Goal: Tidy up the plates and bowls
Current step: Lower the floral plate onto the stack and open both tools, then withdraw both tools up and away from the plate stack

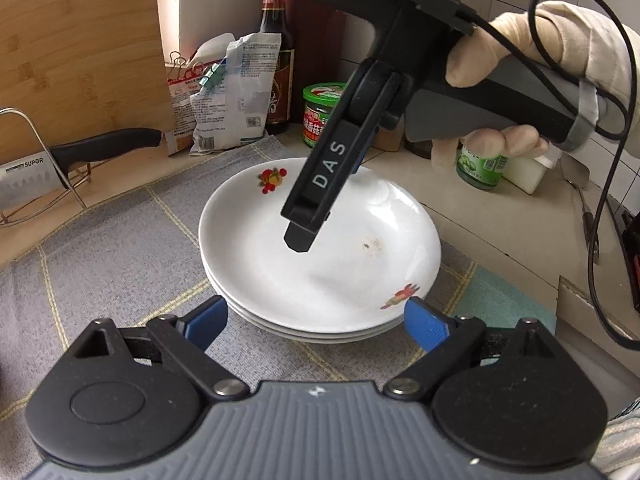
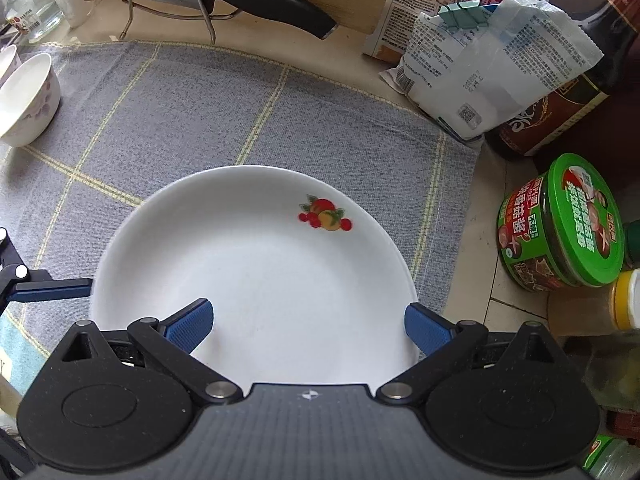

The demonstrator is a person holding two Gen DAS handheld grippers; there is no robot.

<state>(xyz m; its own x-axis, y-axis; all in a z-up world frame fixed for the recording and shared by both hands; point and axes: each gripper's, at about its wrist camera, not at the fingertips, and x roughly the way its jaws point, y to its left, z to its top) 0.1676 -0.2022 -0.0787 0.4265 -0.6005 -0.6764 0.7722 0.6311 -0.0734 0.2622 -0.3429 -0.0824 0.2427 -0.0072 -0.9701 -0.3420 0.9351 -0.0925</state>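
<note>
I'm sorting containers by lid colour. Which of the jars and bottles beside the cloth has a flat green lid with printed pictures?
The squat jar right of the checked cloth. The tall dark bottle behind it has no green lid, and the yellow-capped container in front differs.

Soft even daylight, perhaps from upper left, faint shadows, strong fisheye bending at edges, dark blurred corners

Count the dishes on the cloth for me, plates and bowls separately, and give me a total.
Plates: 3, stacked; the count comes from the rims in the left wrist view.
Bowls: 2, at the cloth's far left edge; the second is mostly cut off by the frame.
Total: 5 dishes.
</note>
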